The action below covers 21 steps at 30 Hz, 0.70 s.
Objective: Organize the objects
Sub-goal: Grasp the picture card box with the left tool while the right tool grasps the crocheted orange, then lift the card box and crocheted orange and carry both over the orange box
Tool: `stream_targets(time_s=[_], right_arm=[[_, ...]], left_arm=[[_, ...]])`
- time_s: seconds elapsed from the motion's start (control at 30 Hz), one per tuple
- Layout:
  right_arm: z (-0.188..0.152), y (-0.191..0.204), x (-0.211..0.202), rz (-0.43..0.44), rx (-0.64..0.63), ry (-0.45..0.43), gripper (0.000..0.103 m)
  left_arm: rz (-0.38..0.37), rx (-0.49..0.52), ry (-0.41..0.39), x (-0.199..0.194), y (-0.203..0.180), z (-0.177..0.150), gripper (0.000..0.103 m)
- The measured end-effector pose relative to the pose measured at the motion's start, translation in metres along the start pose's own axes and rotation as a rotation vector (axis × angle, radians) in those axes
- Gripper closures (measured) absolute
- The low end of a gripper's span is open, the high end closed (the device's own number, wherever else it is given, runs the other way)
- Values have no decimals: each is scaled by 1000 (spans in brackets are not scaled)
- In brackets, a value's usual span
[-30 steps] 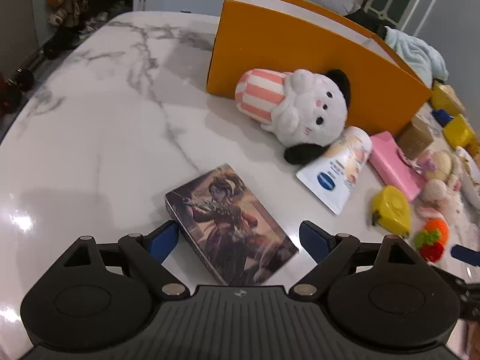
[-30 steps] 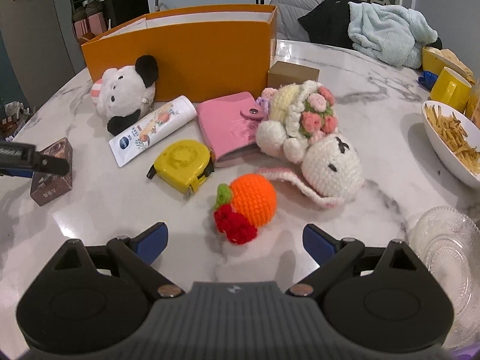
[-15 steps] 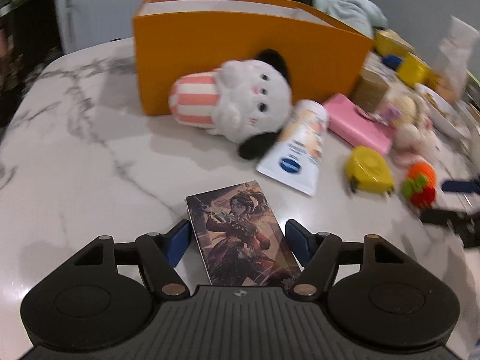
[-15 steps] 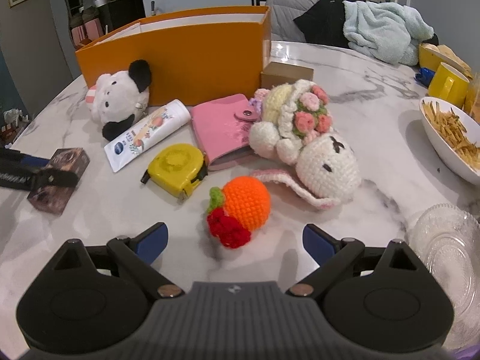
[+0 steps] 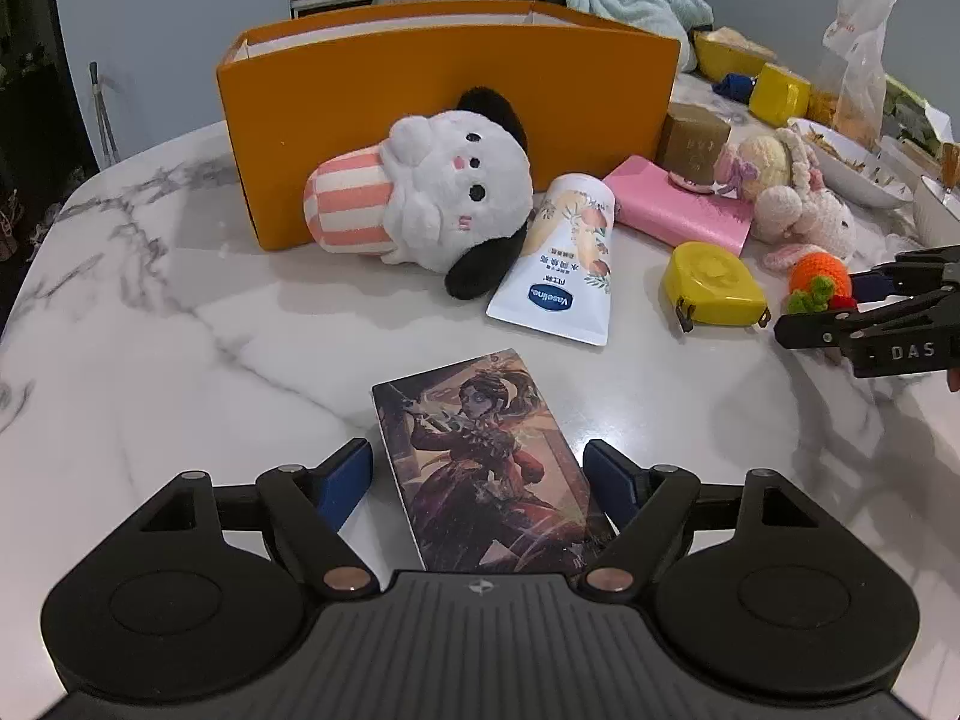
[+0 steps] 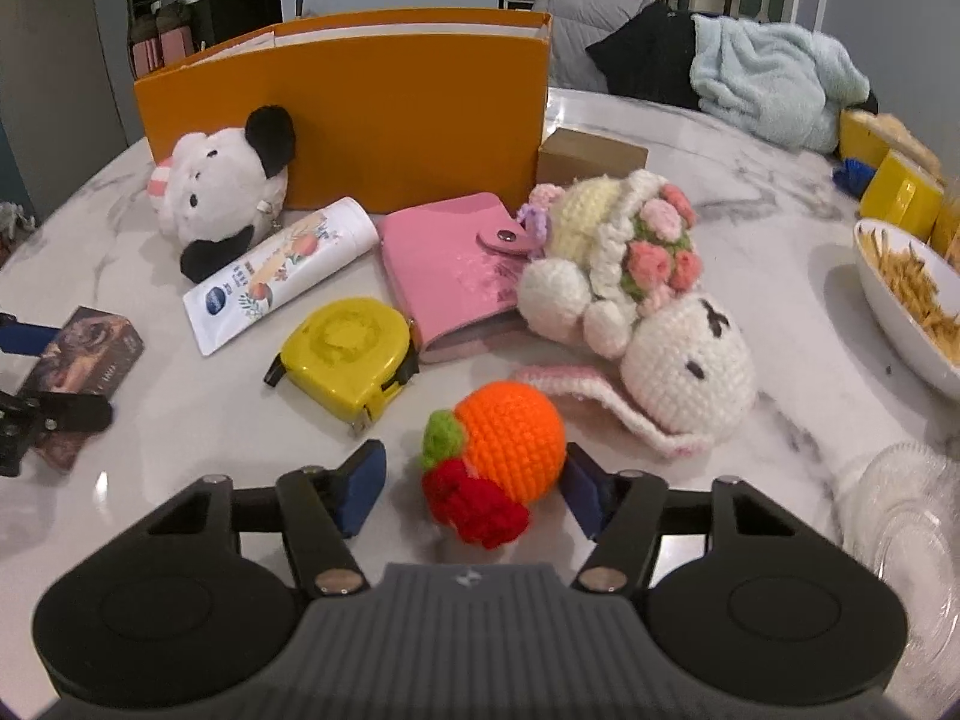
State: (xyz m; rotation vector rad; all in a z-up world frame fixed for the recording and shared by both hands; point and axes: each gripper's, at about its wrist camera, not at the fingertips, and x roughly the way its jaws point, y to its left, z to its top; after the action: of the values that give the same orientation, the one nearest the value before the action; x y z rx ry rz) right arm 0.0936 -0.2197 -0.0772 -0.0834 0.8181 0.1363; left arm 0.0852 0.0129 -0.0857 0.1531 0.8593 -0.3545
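Right gripper (image 6: 471, 483) jaws closing around crocheted orange-and-red yarn fruit (image 6: 498, 450), right pad touching, left still clear. Squeeze gently and centred; yarn compresses. Open orange cardboard box (image 6: 384, 114) at twelve o'clock.

Left gripper (image 5: 477, 480) jaws opening, astride illustrated flat card box (image 5: 480, 456), unpinched.

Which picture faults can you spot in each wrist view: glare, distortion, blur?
Left wrist view: glare patches on the marble table, fisheye bending of the orange box, dark rounded corners. Right wrist view: same barrel distortion, soft reflection on the tabletop, left edge near the card box slightly smeared; crochet orange sharp.
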Motion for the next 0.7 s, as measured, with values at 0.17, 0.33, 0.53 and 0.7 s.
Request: stream_targets(time_s=[0.17,0.33,0.53,0.7], right_arm=[[-2,4,-4,-2,-31,-7,53],[-7,7,-8,0,-68,-25,53],[-13,1,-9,49,-58,-46,55],[-16,3,-16,38,-42,-15,55]], left_arm=[[12,13,30,0,1,2,13],[3,21,48,-5,6,2,31],[-22,38,49,-11,10,-3,31],[-53,60,47,-21,10,-11,32]])
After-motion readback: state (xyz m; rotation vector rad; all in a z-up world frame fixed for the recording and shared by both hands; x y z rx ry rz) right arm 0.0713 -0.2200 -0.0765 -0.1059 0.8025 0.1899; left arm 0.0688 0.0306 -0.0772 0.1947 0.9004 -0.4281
